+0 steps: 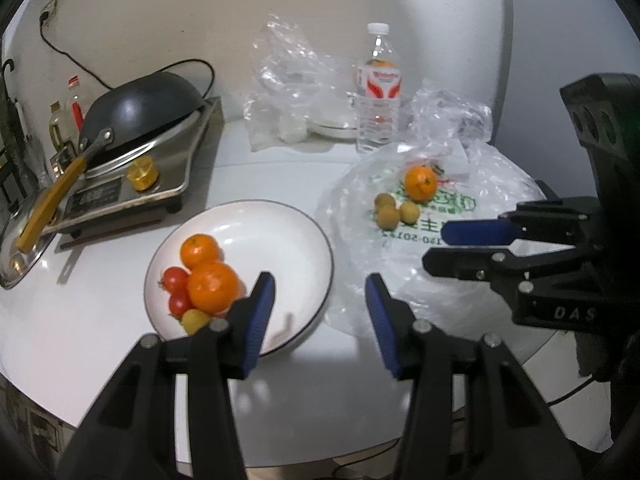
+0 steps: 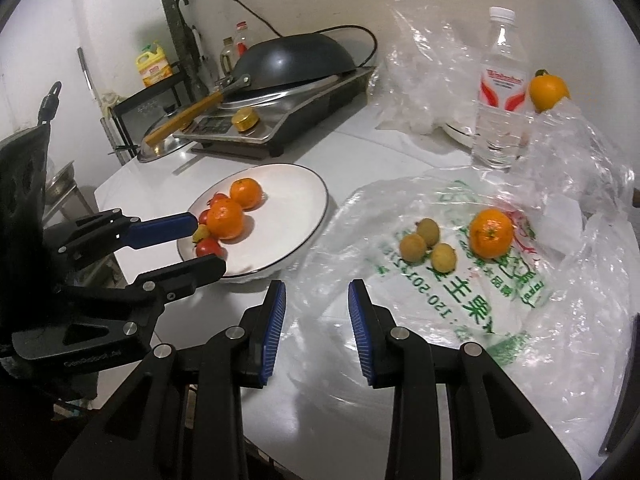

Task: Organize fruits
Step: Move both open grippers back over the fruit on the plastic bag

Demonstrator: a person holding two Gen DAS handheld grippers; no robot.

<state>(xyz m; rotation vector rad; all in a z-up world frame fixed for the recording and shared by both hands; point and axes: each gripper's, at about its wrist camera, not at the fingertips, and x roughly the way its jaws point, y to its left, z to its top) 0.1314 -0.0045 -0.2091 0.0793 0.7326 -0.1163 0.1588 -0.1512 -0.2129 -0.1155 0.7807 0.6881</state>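
Note:
A white plate (image 1: 280,232) (image 2: 292,196) holds two oranges (image 1: 212,286) (image 2: 225,218), small tomatoes (image 1: 176,278) (image 2: 208,246) and a yellow-green fruit (image 1: 195,320). On a printed plastic bag (image 1: 432,248) (image 2: 460,292) to its right lie one orange (image 1: 420,183) (image 2: 491,233) and three small brown fruits (image 1: 390,210) (image 2: 428,244). My left gripper (image 1: 320,316) (image 2: 204,240) is open and empty above the plate's near rim. My right gripper (image 2: 316,332) (image 1: 436,246) is open and empty over the bag's near edge.
An induction cooker (image 1: 132,184) (image 2: 280,124) with an overturned wok (image 1: 144,104) stands at the back left, a pan lid (image 2: 164,144) beside it. A water bottle (image 1: 378,92) (image 2: 500,92), crumpled clear bags (image 1: 288,92) and another orange fruit (image 2: 548,90) stand at the back.

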